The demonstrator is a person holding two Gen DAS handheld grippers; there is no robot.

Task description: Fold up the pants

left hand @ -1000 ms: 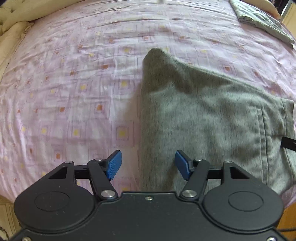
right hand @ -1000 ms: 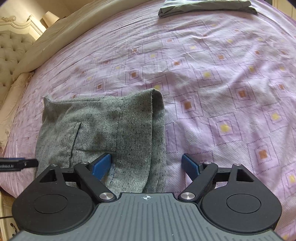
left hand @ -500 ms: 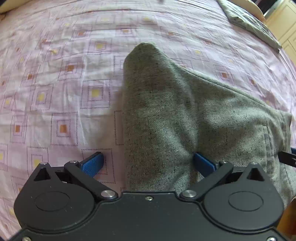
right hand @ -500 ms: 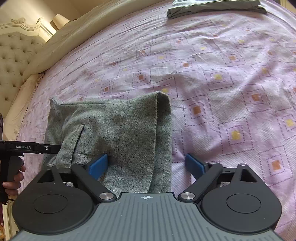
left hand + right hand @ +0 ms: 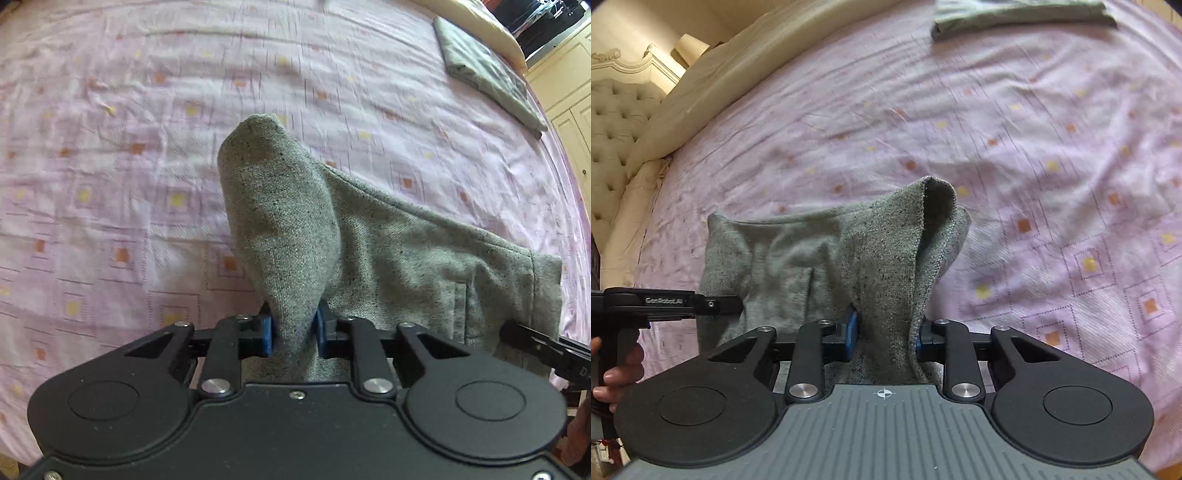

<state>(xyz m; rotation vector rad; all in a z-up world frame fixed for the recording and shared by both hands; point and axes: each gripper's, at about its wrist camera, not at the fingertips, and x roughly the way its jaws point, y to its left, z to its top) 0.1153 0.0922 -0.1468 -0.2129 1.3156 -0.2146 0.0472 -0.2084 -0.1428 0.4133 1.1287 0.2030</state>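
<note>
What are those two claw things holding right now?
Both grip the grey pants: left gripper pinches one near corner, right gripper the other.

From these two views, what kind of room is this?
Most likely a bedroom. The pants lie on a bed with a pink sheet, a tufted headboard stands at one end, and cream cabinet doors beside it.

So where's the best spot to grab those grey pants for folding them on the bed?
At the near edge, one corner per gripper, coming in from the bed's near side. The grey pants lie flat and wide, so two spread holds likely keep the edge straight. That is how they are held: the left gripper and right gripper are each shut on a bunched near corner.
</note>
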